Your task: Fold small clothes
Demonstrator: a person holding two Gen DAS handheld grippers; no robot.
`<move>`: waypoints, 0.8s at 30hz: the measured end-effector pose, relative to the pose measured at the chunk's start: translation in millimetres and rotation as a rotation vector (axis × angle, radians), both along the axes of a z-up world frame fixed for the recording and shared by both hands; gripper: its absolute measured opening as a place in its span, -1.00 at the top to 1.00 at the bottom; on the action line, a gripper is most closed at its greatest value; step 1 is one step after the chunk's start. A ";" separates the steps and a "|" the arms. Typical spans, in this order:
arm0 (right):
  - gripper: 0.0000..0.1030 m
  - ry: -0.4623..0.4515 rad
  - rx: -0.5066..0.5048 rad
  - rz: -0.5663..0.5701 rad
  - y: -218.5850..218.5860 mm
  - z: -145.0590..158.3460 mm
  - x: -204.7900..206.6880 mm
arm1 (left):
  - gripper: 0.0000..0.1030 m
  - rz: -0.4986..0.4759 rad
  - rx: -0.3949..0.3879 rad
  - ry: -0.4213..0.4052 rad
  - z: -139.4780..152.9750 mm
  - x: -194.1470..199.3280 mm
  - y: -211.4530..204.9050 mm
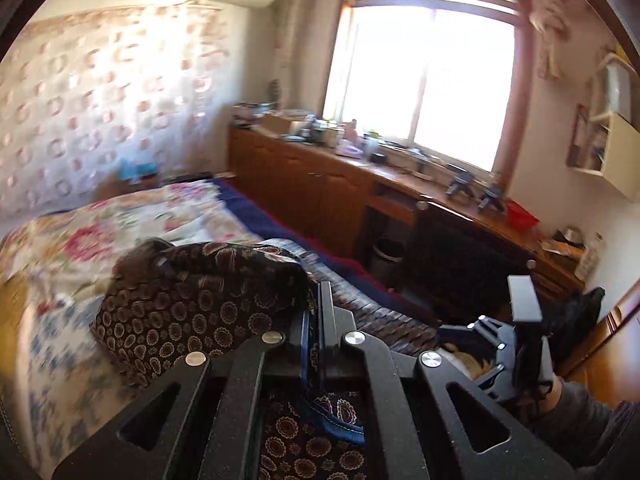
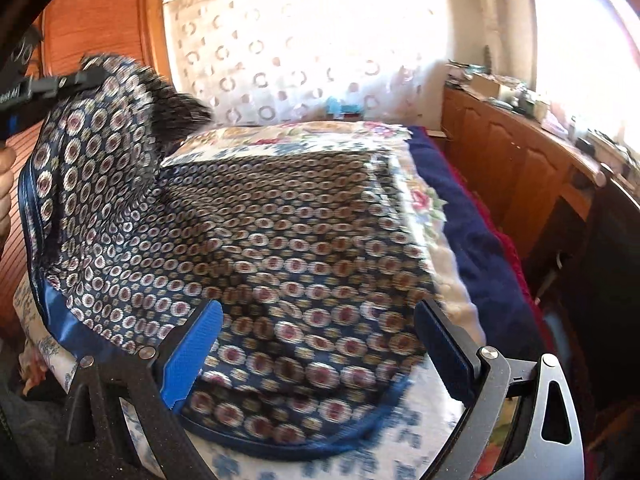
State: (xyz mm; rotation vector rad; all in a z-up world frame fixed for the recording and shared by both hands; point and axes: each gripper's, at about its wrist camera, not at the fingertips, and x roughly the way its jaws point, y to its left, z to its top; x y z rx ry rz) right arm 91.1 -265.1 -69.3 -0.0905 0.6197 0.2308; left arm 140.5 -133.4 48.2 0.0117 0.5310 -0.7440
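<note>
A dark blue cloth with round medallion print and a blue hem (image 2: 304, 264) lies spread on the bed. My left gripper (image 1: 319, 300) is shut on its blue-hemmed edge and holds that corner lifted; the raised part (image 1: 200, 300) bulges in front of it. In the right wrist view the left gripper (image 2: 86, 78) shows at the upper left with the lifted corner hanging from it. My right gripper (image 2: 320, 344) stands open and wide just above the near part of the cloth, its blue pads (image 2: 196, 344) not pressing on it. It also shows at the right of the left wrist view (image 1: 520, 328).
The bed has a floral quilt (image 1: 132, 216) and a navy blanket (image 2: 464, 216) along its right side. A long wooden cabinet (image 1: 320, 184) with clutter runs under the bright window. A bin (image 1: 386, 256) stands below the desk. A wooden wardrobe (image 2: 100, 20) is at the left.
</note>
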 end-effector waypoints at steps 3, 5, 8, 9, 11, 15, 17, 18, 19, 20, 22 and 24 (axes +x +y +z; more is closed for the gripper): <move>-0.88 -0.004 0.020 -0.021 -11.5 0.0 -7.6 | 0.92 -0.036 0.004 0.011 4.7 4.5 -27.2; -0.88 -0.004 0.029 -0.032 -19.3 0.5 -8.8 | 0.87 -0.059 0.020 0.029 1.6 8.7 -38.9; -0.88 -0.002 0.028 -0.045 -23.2 -1.8 -13.2 | 0.13 -0.073 0.055 0.042 -9.2 13.3 -47.5; -0.88 0.000 0.027 -0.050 -25.2 -3.1 -15.0 | 0.05 -0.071 0.057 0.037 -11.5 12.1 -45.7; -0.88 0.002 0.029 -0.058 -26.5 -2.8 -10.5 | -0.20 -0.056 0.072 0.043 -17.2 13.5 -39.2; -0.88 0.002 0.038 -0.070 -27.7 0.2 -6.4 | -0.36 -0.002 0.089 0.057 -27.1 20.3 -31.4; -0.87 0.001 0.045 -0.067 -24.4 2.6 -6.5 | -0.42 0.024 0.095 0.070 -33.1 21.3 -19.9; -0.81 0.002 0.048 -0.062 -22.3 3.7 -5.3 | -0.42 0.045 0.099 0.074 -36.8 21.4 -11.8; -0.78 0.004 0.049 -0.056 -20.5 4.9 -2.9 | -0.42 0.060 0.104 0.077 -40.6 20.1 -7.2; -0.72 0.007 0.046 -0.048 -19.5 6.2 0.0 | -0.42 0.076 0.107 0.080 -44.4 19.7 -0.4; -0.57 0.008 0.035 -0.032 -16.7 8.4 9.4 | -0.42 0.094 0.108 0.091 -50.3 19.2 11.8; -0.29 0.015 0.035 -0.004 -10.4 11.2 18.8 | -0.42 0.112 0.111 0.102 -57.1 20.3 21.6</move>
